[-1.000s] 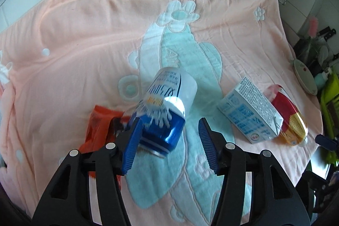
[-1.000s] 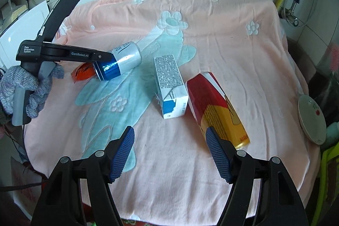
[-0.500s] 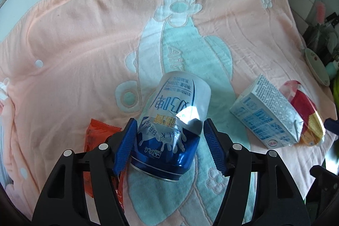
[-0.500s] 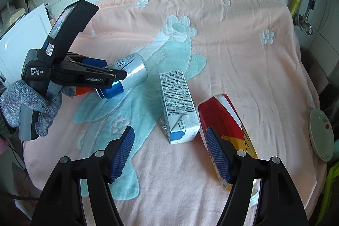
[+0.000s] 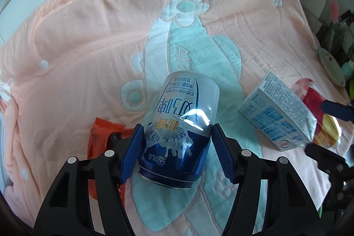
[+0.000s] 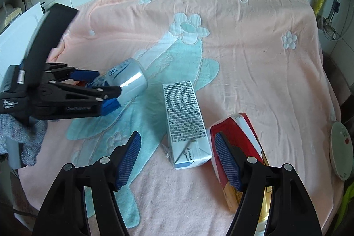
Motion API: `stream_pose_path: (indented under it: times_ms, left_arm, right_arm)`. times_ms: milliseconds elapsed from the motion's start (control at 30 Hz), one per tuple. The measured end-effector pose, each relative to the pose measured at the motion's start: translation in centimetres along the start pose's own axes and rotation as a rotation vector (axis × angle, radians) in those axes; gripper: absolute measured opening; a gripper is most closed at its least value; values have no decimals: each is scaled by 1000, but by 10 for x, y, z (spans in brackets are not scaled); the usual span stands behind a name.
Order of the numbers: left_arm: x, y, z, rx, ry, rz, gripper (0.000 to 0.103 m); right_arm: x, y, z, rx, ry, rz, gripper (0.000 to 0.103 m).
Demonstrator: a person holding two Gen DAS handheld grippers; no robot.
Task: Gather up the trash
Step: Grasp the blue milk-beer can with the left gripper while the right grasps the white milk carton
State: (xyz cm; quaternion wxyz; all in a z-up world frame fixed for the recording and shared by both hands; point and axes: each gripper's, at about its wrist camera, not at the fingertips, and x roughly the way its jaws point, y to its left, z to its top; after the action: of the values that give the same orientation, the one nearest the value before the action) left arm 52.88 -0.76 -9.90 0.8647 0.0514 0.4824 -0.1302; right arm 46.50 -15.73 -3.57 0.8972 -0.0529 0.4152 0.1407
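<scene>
Closing in since a second ago, the left gripper (image 5: 177, 152) now has both blue pads pressed on the blue end of the milk beer can (image 5: 179, 125), which lies on its side on the pink blanket (image 5: 88, 37). The right gripper (image 6: 177, 160) has come lower and stands wide apart around the near end of the white carton (image 6: 185, 123). The red and yellow carton (image 6: 241, 132) (half covered by the right finger) lies beside it. Only the left view shows the orange wrapper (image 5: 99, 136), partly hidden behind the left finger; the right view gives just a red sliver by the can.
</scene>
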Motion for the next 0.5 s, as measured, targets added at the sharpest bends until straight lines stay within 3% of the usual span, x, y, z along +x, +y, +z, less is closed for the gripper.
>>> stream_pose_path:
  times_ms: [500]
  left_arm:
    - [-45,19,-22,-64,-68,-37,61]
  right_arm:
    - [50,3,21,-62,85,-16,66]
